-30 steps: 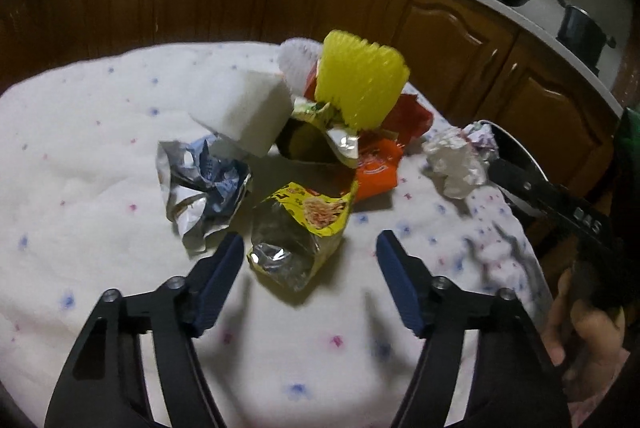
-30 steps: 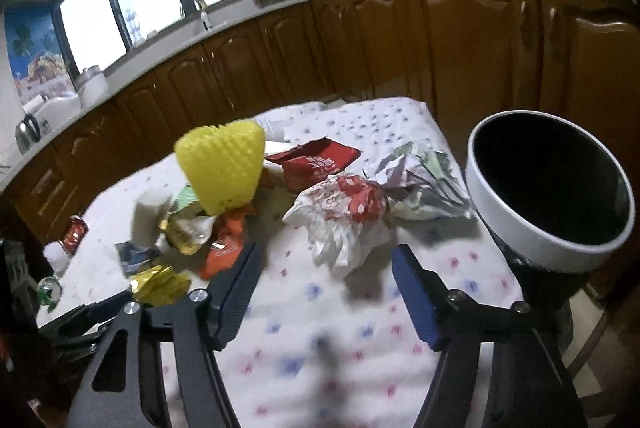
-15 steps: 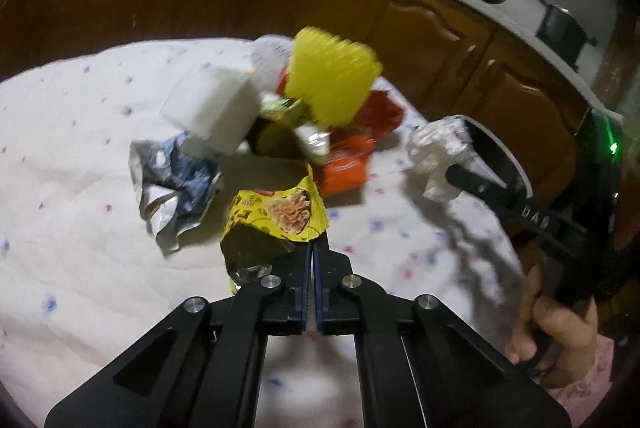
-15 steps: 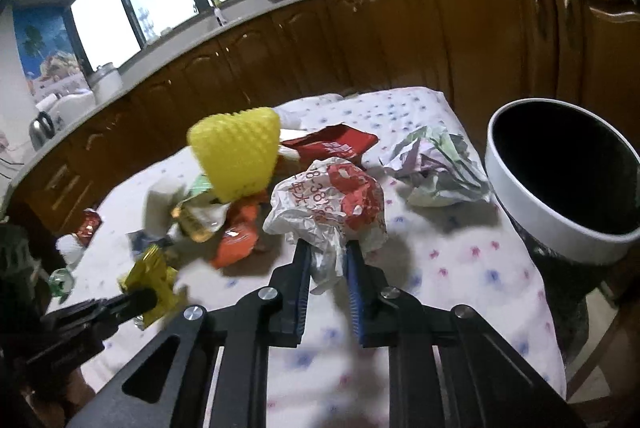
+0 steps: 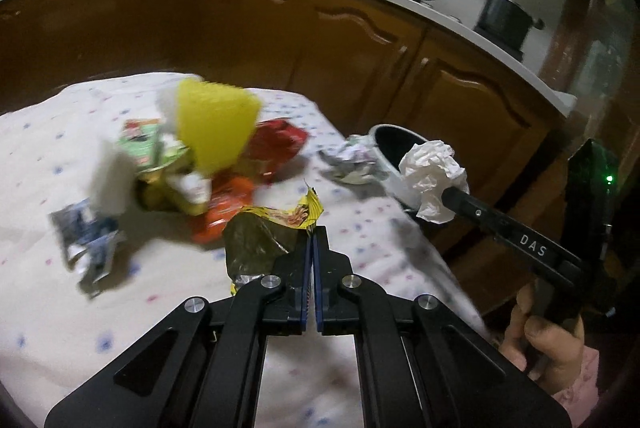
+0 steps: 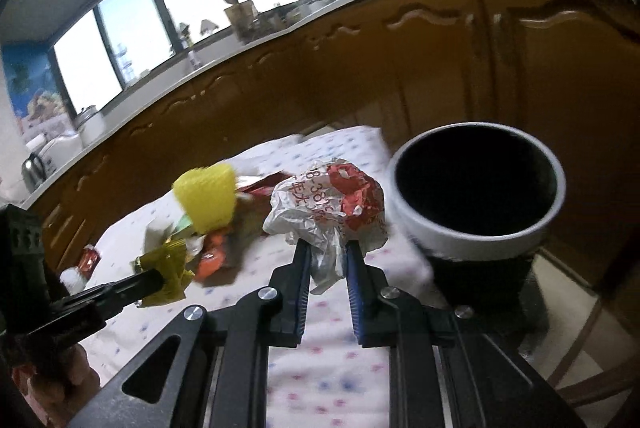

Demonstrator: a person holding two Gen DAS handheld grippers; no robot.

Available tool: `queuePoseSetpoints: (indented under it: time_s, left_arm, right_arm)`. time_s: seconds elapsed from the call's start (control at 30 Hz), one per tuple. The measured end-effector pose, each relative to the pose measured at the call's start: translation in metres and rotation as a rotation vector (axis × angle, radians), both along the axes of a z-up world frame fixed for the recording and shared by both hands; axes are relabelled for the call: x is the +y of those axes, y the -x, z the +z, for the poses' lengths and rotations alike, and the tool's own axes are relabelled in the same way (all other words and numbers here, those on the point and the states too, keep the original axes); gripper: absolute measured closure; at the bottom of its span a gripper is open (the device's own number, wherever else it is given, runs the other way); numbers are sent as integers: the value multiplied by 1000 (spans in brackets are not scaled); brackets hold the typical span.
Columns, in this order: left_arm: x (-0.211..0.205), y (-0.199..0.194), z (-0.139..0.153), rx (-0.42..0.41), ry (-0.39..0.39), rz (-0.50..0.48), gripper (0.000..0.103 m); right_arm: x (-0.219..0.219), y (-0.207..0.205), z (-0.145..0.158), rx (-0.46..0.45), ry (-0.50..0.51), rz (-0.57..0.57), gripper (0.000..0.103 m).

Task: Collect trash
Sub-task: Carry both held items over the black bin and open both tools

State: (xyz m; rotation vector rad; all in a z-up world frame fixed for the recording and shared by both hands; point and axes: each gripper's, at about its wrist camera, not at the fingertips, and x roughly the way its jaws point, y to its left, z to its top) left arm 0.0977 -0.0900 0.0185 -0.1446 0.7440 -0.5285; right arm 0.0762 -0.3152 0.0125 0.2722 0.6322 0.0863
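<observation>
Clearly the white-rimmed bin (image 6: 478, 196) is the landmark here: it stands at the table's far corner, its dark inside showing no contents I can make out. The right gripper (image 6: 326, 264) is clamped on a crumpled white-and-red wrapper (image 6: 328, 204), held just beside the bin's rim, so it looks the nearer hand to drop. The left gripper (image 5: 312, 244), fingers pressed together on a yellow snack packet (image 5: 268, 236), sits farther from the bin, near the trash pile (image 5: 208, 148).
</observation>
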Motion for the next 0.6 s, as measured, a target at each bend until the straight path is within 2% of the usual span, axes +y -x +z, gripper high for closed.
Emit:
queuePoseSetpoints:
  time_s: [0.43,0.6]
  left_arm:
    - [-114,-35,28,-41,-24,-220,102]
    - [-157,-68,31,-7,-19,-278,102]
  right_arm:
    - [-82,-8,13,17,-3,-139,85]
    - [-106,-28,14,49,17,-172,85]
